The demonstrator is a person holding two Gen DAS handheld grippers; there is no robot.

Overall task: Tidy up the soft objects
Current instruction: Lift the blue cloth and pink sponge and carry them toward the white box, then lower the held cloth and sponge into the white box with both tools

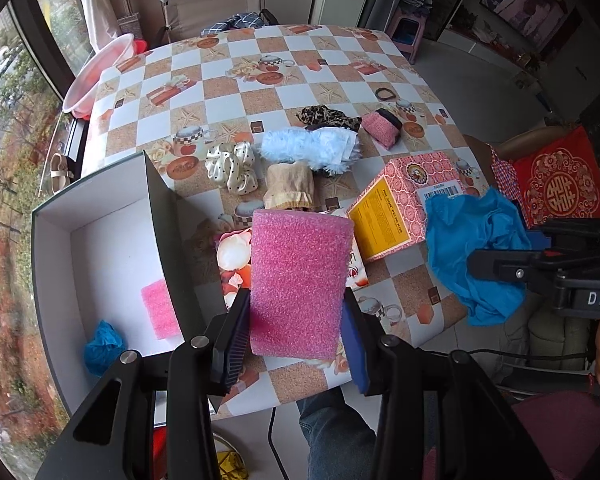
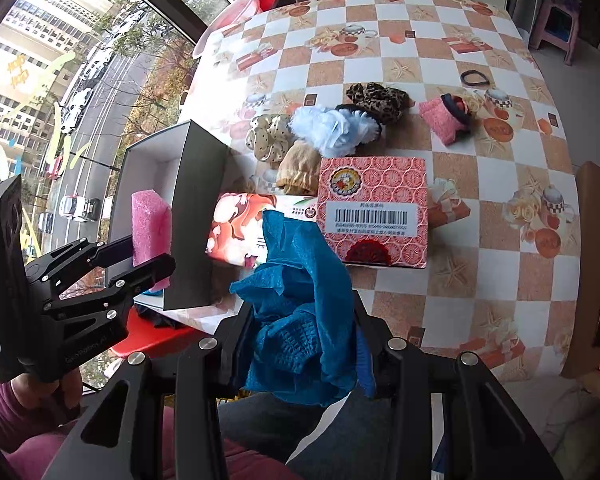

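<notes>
left gripper (image 1: 296, 332): grasping pink sponge (image 1: 300, 280), clamped low between jaws, above desk (image 1: 260, 64) beside box (image 1: 100, 220)
sponge axis: lengthwise, pointing away from gripper
right gripper (image 2: 300, 344): clenched on blue cloth (image 2: 296, 292)

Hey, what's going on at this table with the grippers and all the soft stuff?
A person is sorting soft items into an open white box at the table's edge. The left gripper is shut on a pink foam sponge block, and the right gripper is shut on a crumpled blue cloth. Another pink sponge and a blue cloth wad already lie in the box. Scrunchies and a fluffy white-blue piece still wait on the checkered tablecloth.
</notes>
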